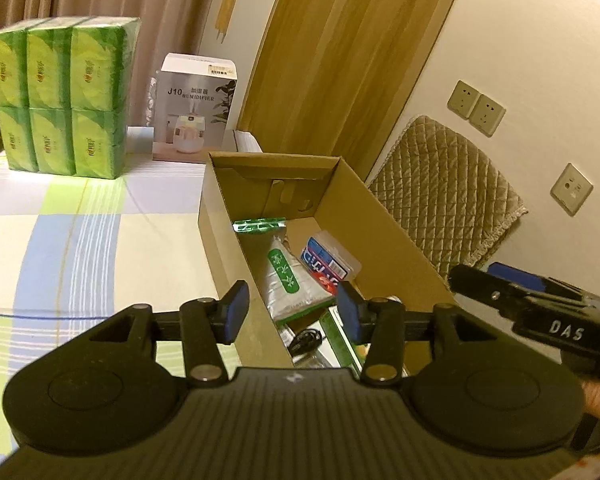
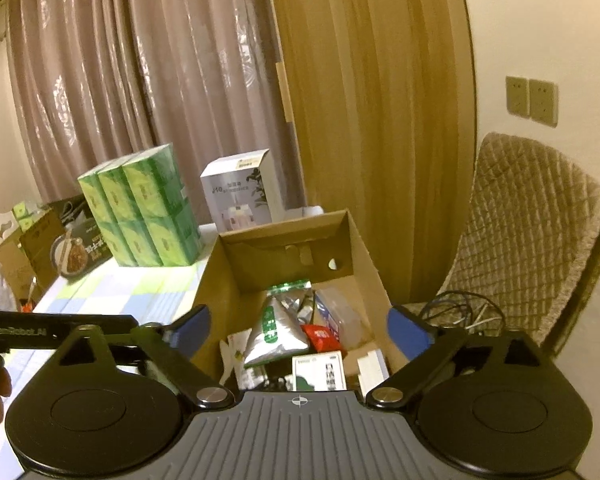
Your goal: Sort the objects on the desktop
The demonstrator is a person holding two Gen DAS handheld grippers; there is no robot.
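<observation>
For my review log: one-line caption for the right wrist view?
Right gripper, jaws open and empty, above a cardboard box holding small packets.

— What sort of place? 
— A home room: draped curtains [image 2: 140, 80] at eleven o'clock, a checked tablecloth [image 1: 60, 240], and a quilted chair cover [image 2: 532, 232] at three o'clock beneath wall sockets [image 2: 532, 100].

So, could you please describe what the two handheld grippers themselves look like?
Both are matte black: the left gripper and the right gripper each have a ribbed grey centre plate, two round black housings, silver pivot pins and blue finger pads. White lettering "DAS" marks the right one's side, "GenRobot_AI" the left's.
</observation>
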